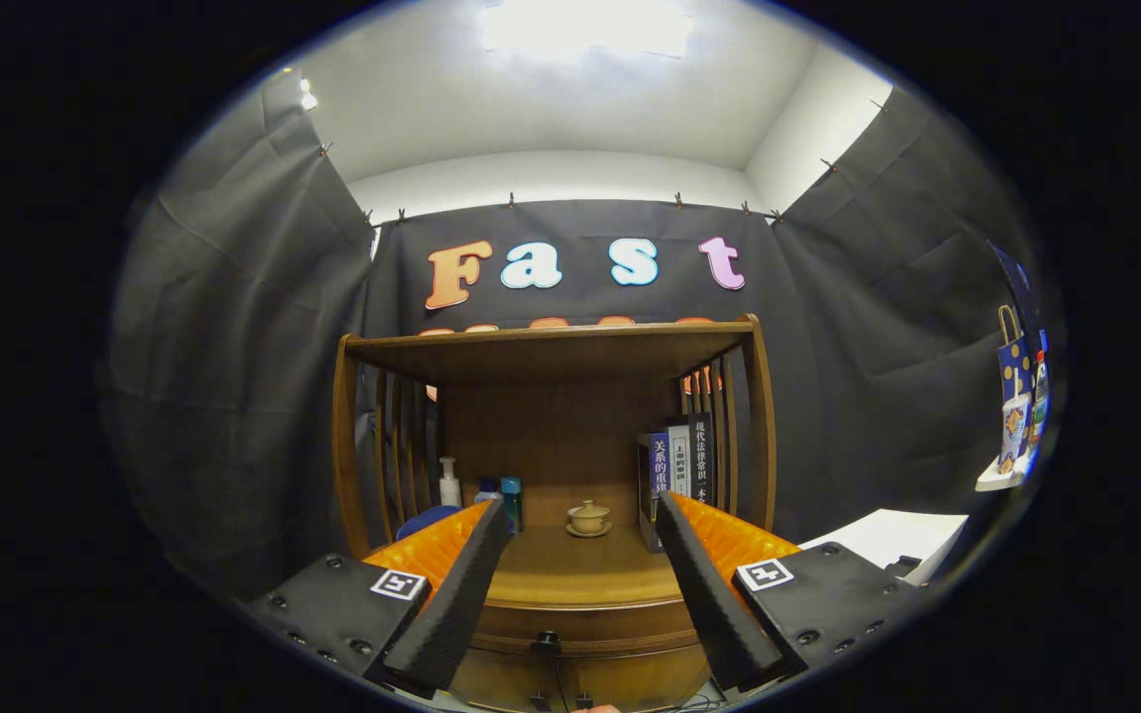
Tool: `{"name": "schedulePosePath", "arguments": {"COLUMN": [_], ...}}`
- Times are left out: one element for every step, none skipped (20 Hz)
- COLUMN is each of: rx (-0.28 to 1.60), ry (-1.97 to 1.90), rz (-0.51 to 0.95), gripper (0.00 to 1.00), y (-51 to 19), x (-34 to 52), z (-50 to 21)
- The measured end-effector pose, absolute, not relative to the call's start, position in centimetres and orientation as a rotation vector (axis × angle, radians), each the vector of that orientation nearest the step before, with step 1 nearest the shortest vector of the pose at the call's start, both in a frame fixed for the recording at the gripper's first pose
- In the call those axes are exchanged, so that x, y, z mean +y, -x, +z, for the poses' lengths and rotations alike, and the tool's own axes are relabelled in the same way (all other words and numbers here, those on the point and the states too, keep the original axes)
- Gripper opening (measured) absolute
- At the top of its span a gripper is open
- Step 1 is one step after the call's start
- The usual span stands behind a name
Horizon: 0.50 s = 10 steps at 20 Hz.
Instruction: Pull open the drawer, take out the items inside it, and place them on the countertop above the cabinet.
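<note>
Here the gripper (582, 515) gapes wide before the cabinet (570, 604), cup (588, 516), books (679, 460) and perhaps bottles (450, 482) beyond.

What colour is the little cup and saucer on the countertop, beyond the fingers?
Beige cup on a matching saucer, clearest in the gripper view, beyond the open fingers.

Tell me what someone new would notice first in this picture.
First, the wooden cabinet straight ahead, its countertop showing between the open tool's two fingers. On it a small lidded teacup on a saucer sits beyond the fingers, with upright books to its right and bottles to its left. The drawer knob below the countertop's front edge sits untouched, drawer shut.
</note>
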<state>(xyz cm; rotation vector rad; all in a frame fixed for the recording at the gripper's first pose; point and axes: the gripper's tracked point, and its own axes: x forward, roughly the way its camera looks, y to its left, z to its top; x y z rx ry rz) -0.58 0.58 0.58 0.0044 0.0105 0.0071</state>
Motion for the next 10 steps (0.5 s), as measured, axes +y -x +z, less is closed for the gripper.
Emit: {"name": "schedulePosePath", "arguments": {"rx": [0.012, 0.013, 0.014, 0.014, 0.014, 0.014, 0.013, 0.013, 0.014, 0.014], "ry": [-0.005, -0.005, -0.006, -0.006, -0.007, -0.007, -0.007, -0.007, -0.007, -0.007], "rz": [0.007, 0.006, 0.005, 0.005, 0.005, 0.005, 0.005, 0.004, 0.005, 0.005], "gripper": [0.98, 0.98, 0.98, 0.98, 0.98, 0.98, 0.98, 0.98, 0.98, 0.98], "y": [0.62, 0.68, 0.6, 0.75, 0.8, 0.87, 0.82, 0.68, 0.69, 0.98], "x": [0.57, 0.53, 0.55, 0.55, 0.56, 0.55, 0.55, 0.53, 0.54, 0.49], "z": [0.53, 0.51, 0.5, 0.47, 0.4, 0.48, 0.5, 0.61, 0.53, 0.44]}}
